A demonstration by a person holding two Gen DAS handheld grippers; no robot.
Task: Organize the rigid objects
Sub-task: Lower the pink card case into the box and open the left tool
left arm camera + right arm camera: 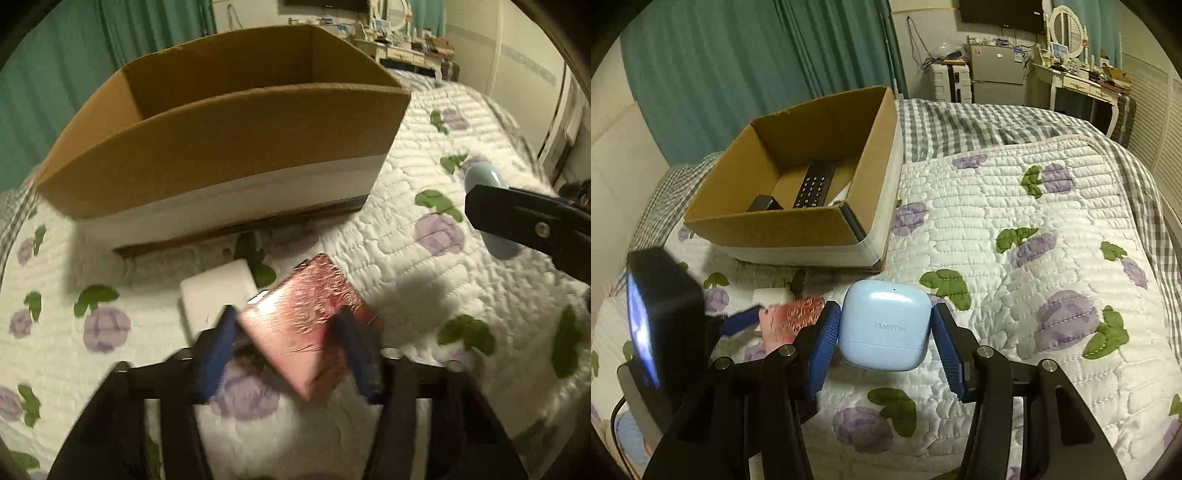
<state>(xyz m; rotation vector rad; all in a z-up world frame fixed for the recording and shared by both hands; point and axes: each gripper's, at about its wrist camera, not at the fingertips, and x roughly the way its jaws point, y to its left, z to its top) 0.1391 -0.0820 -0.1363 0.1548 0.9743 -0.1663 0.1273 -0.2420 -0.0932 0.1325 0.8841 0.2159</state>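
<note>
On the quilt's left part, the left gripper (286,350) is clenched on a pink foil-wrapped box (306,332), lifted askew above a white block (216,295), presumably bound for the cardboard box (768,230) (a remote already lies inside). Rightward, the right gripper (884,332) brackets a blue Huawei earbud case (884,325); whether it pinches, I cannot tell.

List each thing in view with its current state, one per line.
Cardboard box: open-topped, on the bed.
Remote: lying inside the box.
Small dark object: inside the box, beside the remote.
Pink box: tilted, gripped in the left tool.
White block: lying on the quilt behind the pink box.
Blue earbud case: lid shut, between the right tool's fingers; contact unclear.
</note>
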